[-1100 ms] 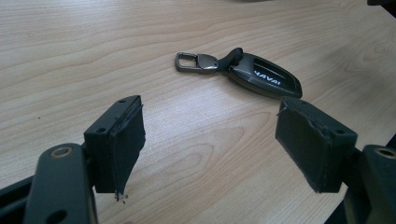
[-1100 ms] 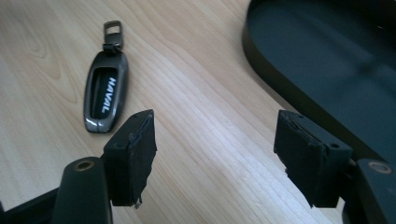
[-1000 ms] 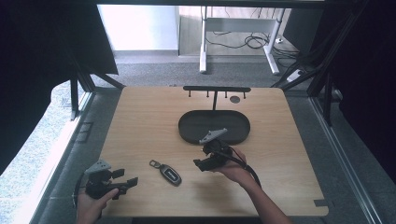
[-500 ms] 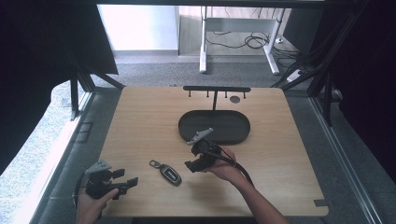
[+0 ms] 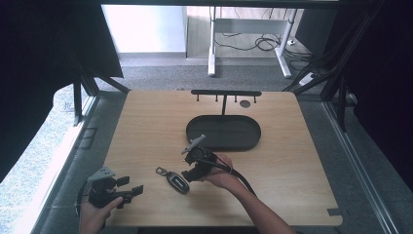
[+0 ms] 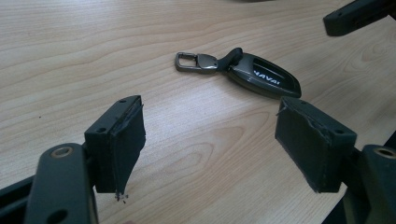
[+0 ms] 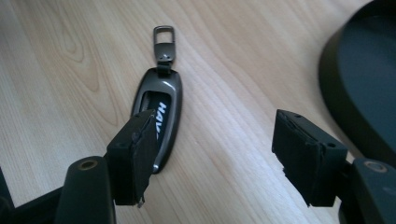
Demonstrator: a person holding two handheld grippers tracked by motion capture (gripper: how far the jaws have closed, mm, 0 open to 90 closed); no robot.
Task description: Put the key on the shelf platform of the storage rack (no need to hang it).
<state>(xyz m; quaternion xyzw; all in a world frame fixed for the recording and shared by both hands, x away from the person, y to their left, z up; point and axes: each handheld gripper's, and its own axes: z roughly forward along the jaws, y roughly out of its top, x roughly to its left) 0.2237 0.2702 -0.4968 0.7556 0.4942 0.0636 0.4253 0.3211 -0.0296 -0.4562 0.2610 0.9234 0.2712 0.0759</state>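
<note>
Key fob lies flat on the bench; right hand-held gripper, wide open and empty, should shift left to straddle it before closing. Left hand-held gripper waits open, empty.

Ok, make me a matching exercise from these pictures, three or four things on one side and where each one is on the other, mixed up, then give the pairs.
Things:
1. key fob
2. oval tray
3. left gripper
4. hook rack

Places:
A. at the table's far edge, behind the tray
B. near the table's front left corner, jaws open
C. on bare wood, just in front of the right gripper
D. mid-table, beyond the right hand

Pairs: 1-C, 2-D, 3-B, 4-A
</note>
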